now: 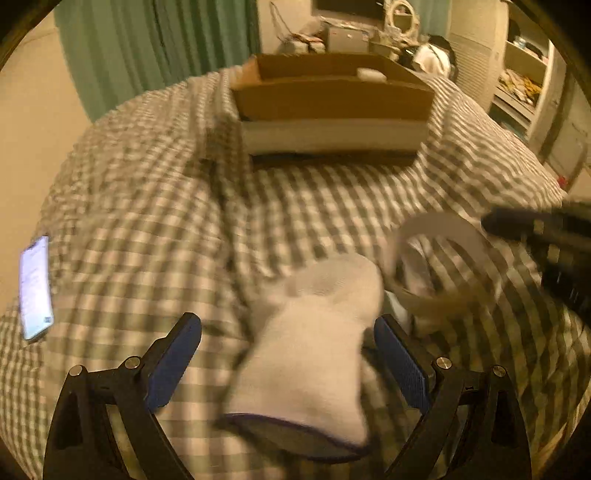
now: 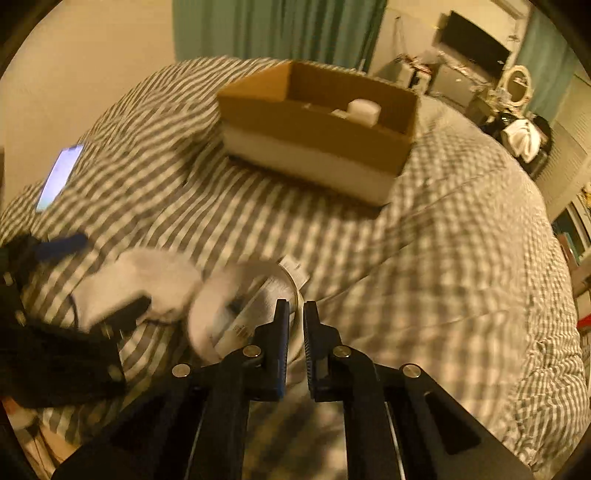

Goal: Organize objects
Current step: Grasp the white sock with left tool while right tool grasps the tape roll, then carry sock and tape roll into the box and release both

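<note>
A white sock [image 1: 314, 347] lies on the checked bedspread, between the wide-open fingers of my left gripper [image 1: 288, 332]; it also shows in the right wrist view [image 2: 140, 284]. A white tape roll [image 1: 443, 258] stands just right of the sock. My right gripper [image 2: 295, 314] is shut on the roll's rim [image 2: 236, 295]; it enters the left wrist view from the right [image 1: 517, 225]. A cardboard box [image 1: 332, 99] sits farther back on the bed [image 2: 317, 133], with a small white object [image 2: 364, 110] inside.
A lit phone [image 1: 35, 288] lies at the bed's left edge [image 2: 61, 173]. Green curtains [image 1: 159, 48] hang behind the bed. A cluttered desk [image 1: 351, 33] and shelves [image 1: 524, 81] stand beyond the bed on the right.
</note>
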